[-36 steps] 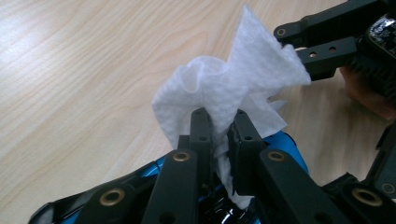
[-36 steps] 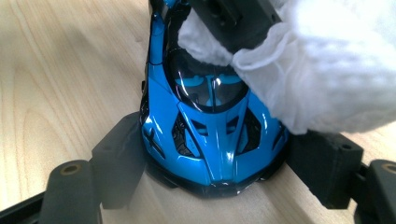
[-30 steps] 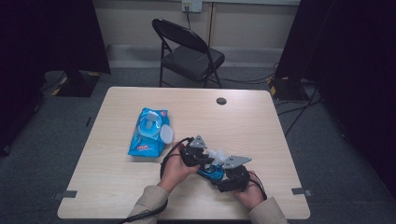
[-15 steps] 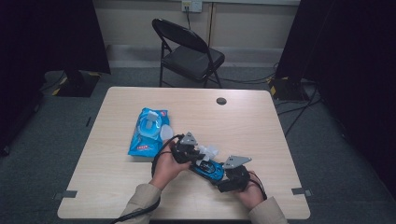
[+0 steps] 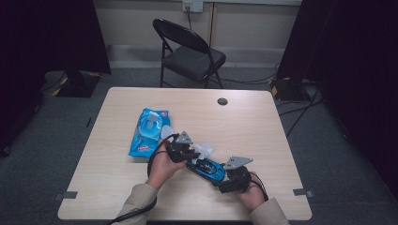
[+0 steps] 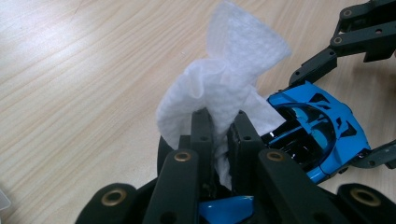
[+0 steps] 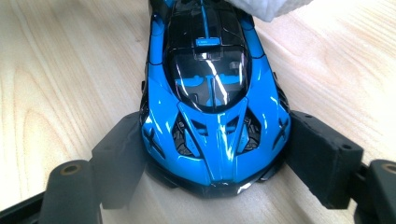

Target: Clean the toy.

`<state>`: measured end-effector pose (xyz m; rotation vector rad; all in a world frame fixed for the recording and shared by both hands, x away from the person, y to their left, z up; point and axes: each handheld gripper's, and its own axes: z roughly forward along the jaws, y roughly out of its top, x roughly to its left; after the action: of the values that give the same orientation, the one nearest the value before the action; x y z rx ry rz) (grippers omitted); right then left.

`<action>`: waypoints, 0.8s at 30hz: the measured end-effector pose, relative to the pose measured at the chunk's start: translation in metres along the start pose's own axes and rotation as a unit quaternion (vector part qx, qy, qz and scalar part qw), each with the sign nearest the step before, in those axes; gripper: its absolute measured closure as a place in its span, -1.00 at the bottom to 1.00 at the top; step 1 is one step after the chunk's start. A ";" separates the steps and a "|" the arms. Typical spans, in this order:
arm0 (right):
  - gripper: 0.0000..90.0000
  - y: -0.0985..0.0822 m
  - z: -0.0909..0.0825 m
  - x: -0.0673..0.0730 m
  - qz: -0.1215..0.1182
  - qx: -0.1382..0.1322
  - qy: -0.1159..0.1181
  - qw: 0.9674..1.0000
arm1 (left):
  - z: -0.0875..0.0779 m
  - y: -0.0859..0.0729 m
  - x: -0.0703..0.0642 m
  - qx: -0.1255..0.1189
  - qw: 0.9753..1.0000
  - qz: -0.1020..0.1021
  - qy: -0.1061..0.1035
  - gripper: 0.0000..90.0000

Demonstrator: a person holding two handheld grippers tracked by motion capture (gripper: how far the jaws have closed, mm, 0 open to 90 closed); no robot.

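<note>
On a wooden counter (image 5: 263,122), the right tool (image 7: 212,163) clamped a blue toy sports car (image 7: 210,93) by its sides, while the left tool (image 6: 219,135) pinched a crumpled white wipe (image 6: 229,79) against the car's far end. A blue wipes packet (image 5: 148,131) lay nearby.

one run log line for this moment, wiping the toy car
left gripper: shut on white wipe | right gripper: shut on blue toy car | wipe at car's far end | wipes pack: on table
</note>
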<state>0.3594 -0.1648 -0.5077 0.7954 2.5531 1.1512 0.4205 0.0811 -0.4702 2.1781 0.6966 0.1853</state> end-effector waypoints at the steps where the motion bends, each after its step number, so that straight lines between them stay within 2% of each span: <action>1: -0.47 0.000 0.000 0.000 0.000 0.000 0.000 1.000 | 0.000 0.000 0.001 0.001 1.000 -0.001 0.000 0.84; 13: -0.47 0.000 0.000 0.000 0.000 0.000 0.000 1.000 | -0.008 -0.003 0.007 0.005 1.000 0.002 0.023 0.84; 24: -0.47 0.000 0.000 0.000 0.000 0.000 0.000 1.000 | -0.012 -0.007 0.012 -0.001 1.000 -0.006 0.024 0.84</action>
<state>0.3594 -0.1648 -0.5077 0.7954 2.5533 1.1511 0.4233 0.0986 -0.4686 2.1722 0.7362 0.2316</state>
